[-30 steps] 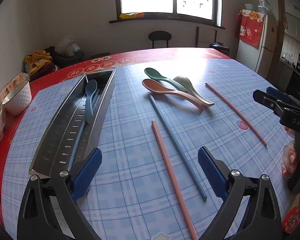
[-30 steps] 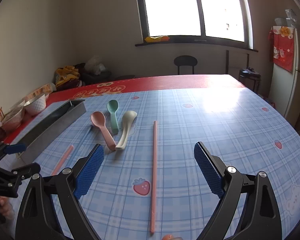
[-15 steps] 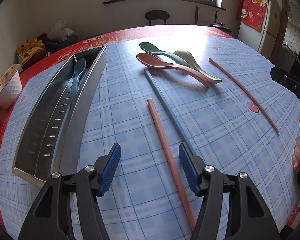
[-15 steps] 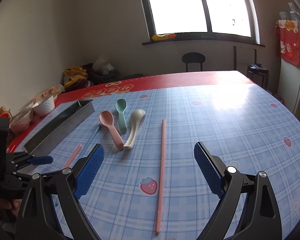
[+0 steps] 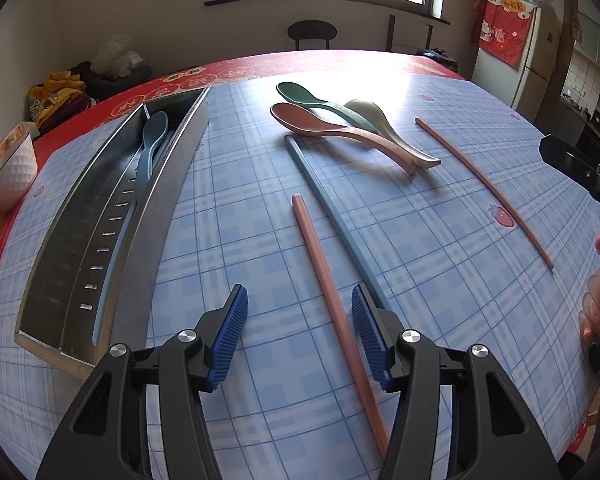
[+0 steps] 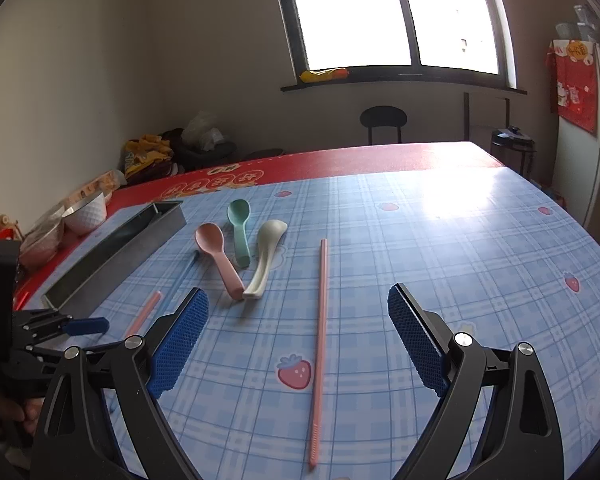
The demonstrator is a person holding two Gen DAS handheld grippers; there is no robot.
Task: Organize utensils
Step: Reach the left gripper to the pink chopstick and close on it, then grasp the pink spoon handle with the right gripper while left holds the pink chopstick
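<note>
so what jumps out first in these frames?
The left gripper, jaws half closed after narrowing, straddles the near pink chopstick without pinching it yet. Beyond lie three spoons in a cluster, and the metal tray at left already holds a blue spoon. The right gripper waits wide open.

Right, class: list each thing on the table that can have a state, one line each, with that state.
Metal tray: open-topped, holds a blue spoon.
Pink spoon: lies loose on the table.
Near pink chopstick: flat, between the left tool's pads, not pinched.
Left tool: jaws have just been closing, not yet gripping.
Right tool: wide open, empty.
</note>
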